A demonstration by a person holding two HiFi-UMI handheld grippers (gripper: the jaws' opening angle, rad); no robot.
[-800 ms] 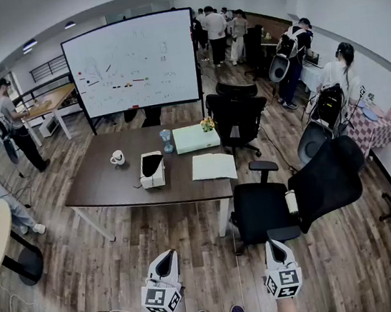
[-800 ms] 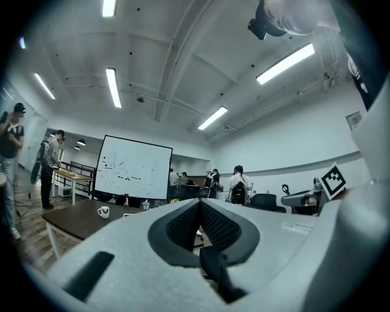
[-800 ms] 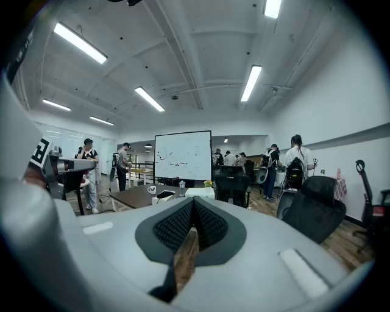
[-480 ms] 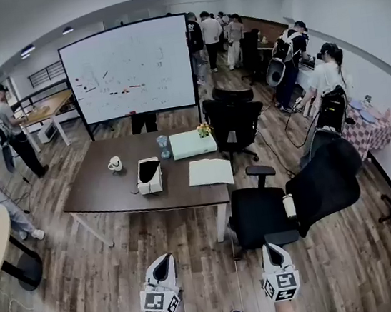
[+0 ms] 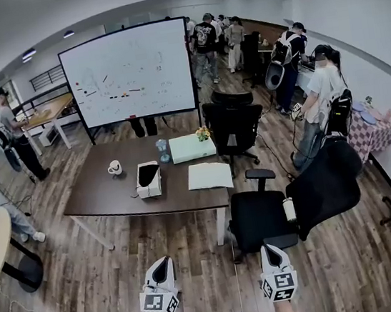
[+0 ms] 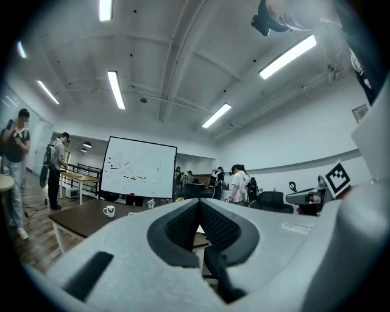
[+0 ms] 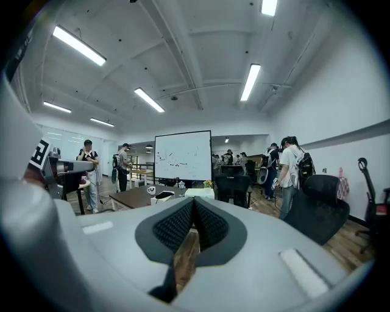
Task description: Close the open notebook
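L gripper [image 5: 160,267] & R gripper [image 5: 272,253] are being held at frame bottom, jaws pressed together, empty. Notebook [image 5: 209,176] is lying open mid-frame on table [image 5: 103,193], well apart. Chair [image 5: 260,215] could be bumped on approach.

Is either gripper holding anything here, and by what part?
Nothing is held. The left gripper and right gripper are both shut and empty, far from the notebook.
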